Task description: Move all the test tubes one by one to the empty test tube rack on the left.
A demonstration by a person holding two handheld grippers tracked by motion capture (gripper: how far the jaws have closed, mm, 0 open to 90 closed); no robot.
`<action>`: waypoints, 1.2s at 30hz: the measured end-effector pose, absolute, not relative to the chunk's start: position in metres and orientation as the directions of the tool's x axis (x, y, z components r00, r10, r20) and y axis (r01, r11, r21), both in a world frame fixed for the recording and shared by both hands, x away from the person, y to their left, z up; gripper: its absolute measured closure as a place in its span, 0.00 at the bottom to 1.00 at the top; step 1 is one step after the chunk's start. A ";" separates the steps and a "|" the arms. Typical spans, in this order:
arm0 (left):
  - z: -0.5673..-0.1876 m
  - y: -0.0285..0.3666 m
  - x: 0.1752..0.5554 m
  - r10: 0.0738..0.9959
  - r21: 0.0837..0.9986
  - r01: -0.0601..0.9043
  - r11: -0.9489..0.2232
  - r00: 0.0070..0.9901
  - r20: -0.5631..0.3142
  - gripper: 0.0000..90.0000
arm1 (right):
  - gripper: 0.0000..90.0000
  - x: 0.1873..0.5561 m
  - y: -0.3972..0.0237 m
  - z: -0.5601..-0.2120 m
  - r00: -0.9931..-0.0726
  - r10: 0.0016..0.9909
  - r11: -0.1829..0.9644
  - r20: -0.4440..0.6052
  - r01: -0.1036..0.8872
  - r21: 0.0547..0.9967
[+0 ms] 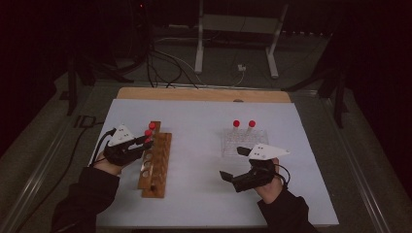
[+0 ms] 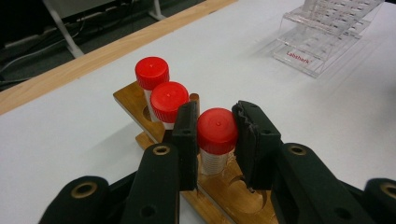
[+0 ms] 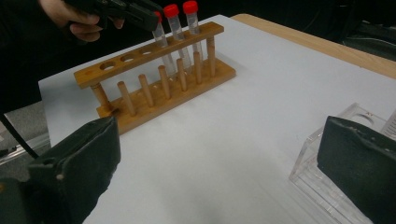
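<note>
Dim high view, brighter close-ups

Clear rack (image 3: 327, 186) cut off at frame edge in right gripper view, third tube's cap (image 3: 158, 16) hidden behind left gripper (image 3: 140, 11)

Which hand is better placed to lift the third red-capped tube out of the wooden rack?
Left. Its claw already brackets that tube's cap at the wooden rack. The right claw hangs open beside the clear rack, well away.

"Labshark", red lettering, on base of clear plastic rack (image 2: 308, 51).
</note>
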State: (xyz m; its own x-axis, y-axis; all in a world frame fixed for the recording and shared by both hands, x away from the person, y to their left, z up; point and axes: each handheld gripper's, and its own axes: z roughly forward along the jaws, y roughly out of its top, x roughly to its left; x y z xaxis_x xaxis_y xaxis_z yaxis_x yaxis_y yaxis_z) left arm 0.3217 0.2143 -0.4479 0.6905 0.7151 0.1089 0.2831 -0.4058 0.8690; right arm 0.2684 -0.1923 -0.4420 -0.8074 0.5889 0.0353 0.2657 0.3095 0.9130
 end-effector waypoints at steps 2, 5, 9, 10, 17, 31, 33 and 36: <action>-0.448 0.214 0.322 0.712 0.868 0.285 -0.406 0.694 0.105 0.79 | 0.00 0.268 -0.193 -0.442 -0.808 0.589 0.307 0.036 0.264 0.914; -0.446 0.215 0.321 0.698 0.872 0.293 -0.393 0.712 0.076 0.75 | 0.00 0.268 -0.193 -0.441 -0.807 0.589 0.305 0.036 0.263 0.915; -0.439 0.215 0.315 0.698 0.878 0.286 -0.383 0.712 0.072 0.58 | 0.00 0.268 -0.194 -0.439 -0.806 0.591 0.304 0.034 0.262 0.916; -0.437 0.215 0.313 0.692 0.881 0.281 -0.379 0.719 0.068 0.54 | 0.00 0.269 -0.194 -0.439 -0.806 0.590 0.302 0.035 0.260 0.917; -0.418 0.210 0.296 0.665 0.900 0.247 -0.358 0.745 0.061 0.20 | 0.00 0.271 -0.198 -0.433 -0.798 0.601 0.291 0.031 0.254 0.922; -0.417 0.192 0.262 0.570 0.930 0.195 -0.312 0.821 0.019 0.02 | 0.00 0.289 -0.217 -0.421 -0.744 0.668 0.271 0.017 0.264 0.926; -0.419 0.189 0.259 0.559 0.932 0.188 -0.311 0.829 0.019 0.02 | 0.00 0.292 -0.220 -0.422 -0.733 0.680 0.278 0.004 0.263 0.924; -0.422 0.185 0.256 0.543 0.933 0.188 -0.307 0.840 0.010 0.02 | 0.00 0.298 -0.225 -0.424 -0.727 0.687 0.282 -0.002 0.263 0.923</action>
